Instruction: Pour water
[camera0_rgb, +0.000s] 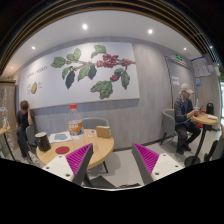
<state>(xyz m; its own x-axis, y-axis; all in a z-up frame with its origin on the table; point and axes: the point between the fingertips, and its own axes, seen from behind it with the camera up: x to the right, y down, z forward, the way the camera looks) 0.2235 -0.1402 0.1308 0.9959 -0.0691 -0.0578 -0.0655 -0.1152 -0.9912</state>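
My gripper (115, 160) is open and empty, its two fingers with magenta pads (84, 160) spread wide and held in the air. A round wooden table (88, 150) stands ahead and to the left of the fingers. On it are a dark cup (42, 141), a clear container with an orange band (75, 127) and a flat pink thing (62, 150). The left finger overlaps the table's near edge in view. I cannot tell which of these holds water.
A chair (101, 130) stands behind the table. A person (184, 112) sits at a small table (206, 119) on the right; another person (24, 126) is at the far left. The grey wall bears a leaf mural (95, 70). Grey floor lies between the fingers.
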